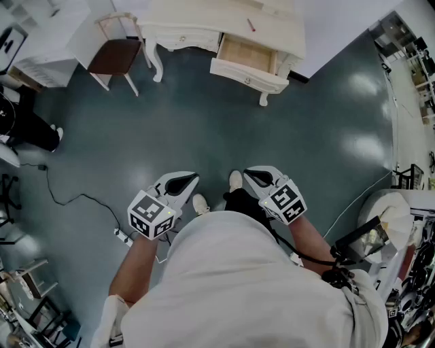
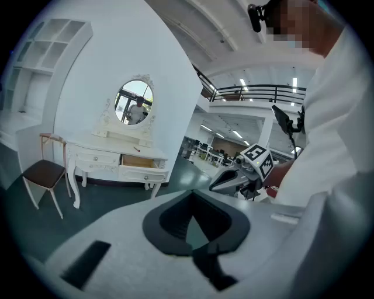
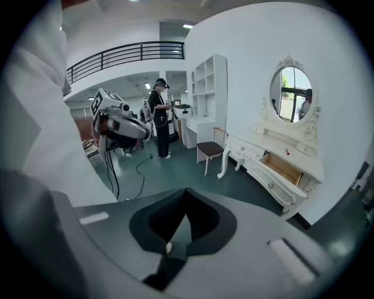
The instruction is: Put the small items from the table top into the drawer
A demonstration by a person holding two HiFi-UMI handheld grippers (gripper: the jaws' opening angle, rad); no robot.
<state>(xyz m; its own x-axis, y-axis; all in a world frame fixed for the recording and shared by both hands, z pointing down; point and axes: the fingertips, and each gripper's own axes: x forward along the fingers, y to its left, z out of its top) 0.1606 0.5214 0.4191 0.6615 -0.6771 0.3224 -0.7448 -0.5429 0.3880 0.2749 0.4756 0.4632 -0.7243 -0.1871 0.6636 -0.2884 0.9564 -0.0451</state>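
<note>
A white dressing table (image 1: pixel 224 17) stands far ahead across the floor, with one drawer (image 1: pixel 248 58) pulled open and seemingly empty. A small red item (image 1: pixel 251 25) lies on its top, also visible as a red speck (image 3: pixel 287 152) in the right gripper view. I hold both grippers close to my body, well short of the table. My left gripper (image 1: pixel 183 182) is shut with nothing in it, and so is my right gripper (image 1: pixel 255 177). In the left gripper view the jaws (image 2: pixel 191 195) meet at the tip, with the drawer (image 2: pixel 140 162) far off.
A brown-seated chair (image 1: pixel 115 54) stands left of the table. A black cable (image 1: pixel 68 197) and a power strip (image 1: pixel 122 236) lie on the floor at my left. A person in black (image 3: pixel 159 117) stands by white shelves (image 3: pixel 207 87). An oval mirror (image 3: pixel 291 93) tops the table.
</note>
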